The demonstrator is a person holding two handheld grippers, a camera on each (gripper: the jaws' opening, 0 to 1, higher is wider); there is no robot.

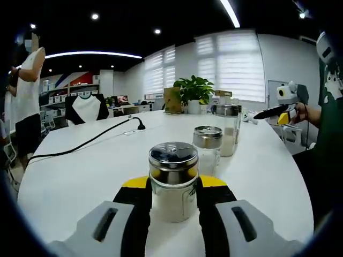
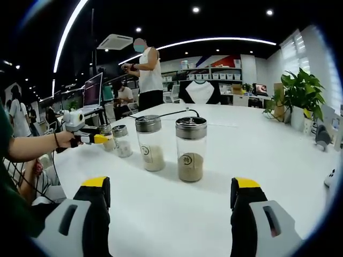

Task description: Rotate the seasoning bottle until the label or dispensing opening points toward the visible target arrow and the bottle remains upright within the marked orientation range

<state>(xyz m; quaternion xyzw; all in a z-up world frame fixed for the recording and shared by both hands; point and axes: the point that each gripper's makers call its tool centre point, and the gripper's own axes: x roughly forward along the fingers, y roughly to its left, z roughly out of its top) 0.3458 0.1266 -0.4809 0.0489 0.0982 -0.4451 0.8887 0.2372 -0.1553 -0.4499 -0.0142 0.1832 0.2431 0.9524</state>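
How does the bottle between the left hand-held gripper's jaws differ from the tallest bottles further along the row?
The short bottle is squat, with a dark glossy flip lid; the two tall bottles are slimmer, with plain metal caps. The short bottle sits gripped between the left hand-held gripper jaws; the tall bottles stand free on the white table. All are clear glass, upright and hold pale seasoning.

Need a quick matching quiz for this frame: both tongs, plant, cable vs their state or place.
Things:
1. left tongs
2. right tongs
3. potted plant
4. black cable

States or places:
A. open, nothing between the jaws
B. lying across the white table
C. closed on the nearest seasoning bottle
D. standing at the table's far end, by the window blinds

Pairs: 1-C, 2-A, 3-D, 4-B
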